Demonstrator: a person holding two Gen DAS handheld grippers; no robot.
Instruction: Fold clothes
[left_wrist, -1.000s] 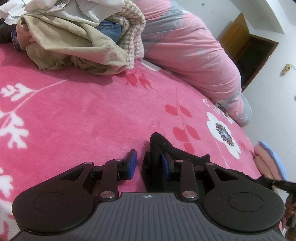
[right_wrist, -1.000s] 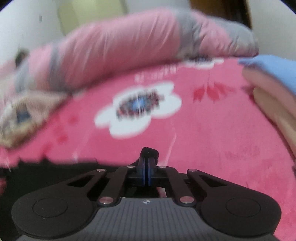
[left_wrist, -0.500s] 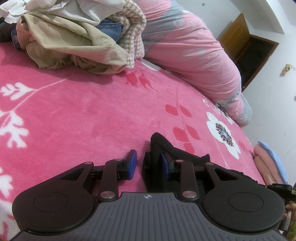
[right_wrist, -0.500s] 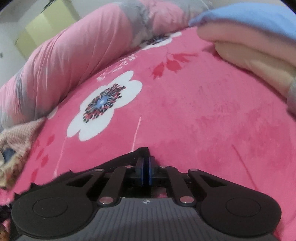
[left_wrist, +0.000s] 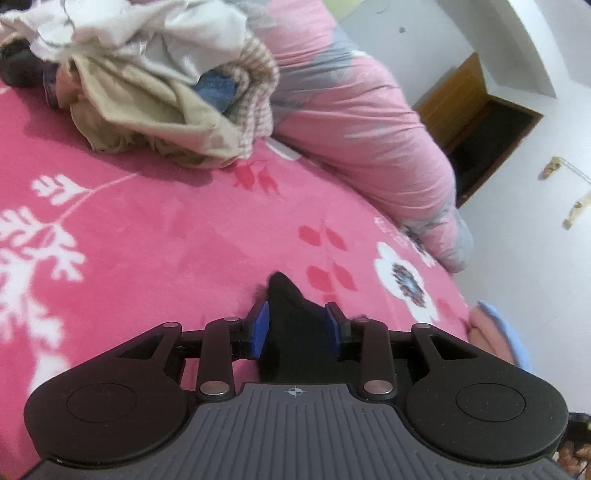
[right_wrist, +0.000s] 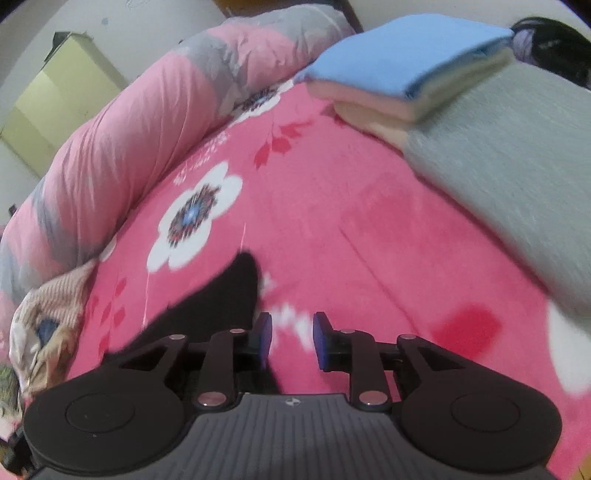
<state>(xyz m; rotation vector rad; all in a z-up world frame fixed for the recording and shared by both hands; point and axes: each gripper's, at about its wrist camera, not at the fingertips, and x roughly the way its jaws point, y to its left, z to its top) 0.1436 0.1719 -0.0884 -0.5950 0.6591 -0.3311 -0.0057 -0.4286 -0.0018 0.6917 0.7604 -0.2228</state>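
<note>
A black garment (left_wrist: 291, 310) lies on the pink flowered blanket (left_wrist: 147, 240). In the left wrist view one pointed corner of it sticks up between the blue pads of my left gripper (left_wrist: 295, 328). The jaws stand wide apart around the cloth, not pressed on it. In the right wrist view the same black garment (right_wrist: 221, 295) lies flat, just left of my right gripper (right_wrist: 291, 339). That gripper is open, with only blanket showing between its fingers.
A heap of unfolded clothes (left_wrist: 155, 92) sits at the far left of the bed. A rolled pink quilt (left_wrist: 369, 122) runs along the back. A folded blue and pink stack (right_wrist: 402, 74) and a grey folded piece (right_wrist: 517, 177) lie to the right.
My right gripper was shut on the black cloth; it has opened and let go, and the cloth lies on the blanket. The left gripper has shifted so the cloth sits between its fingers.
</note>
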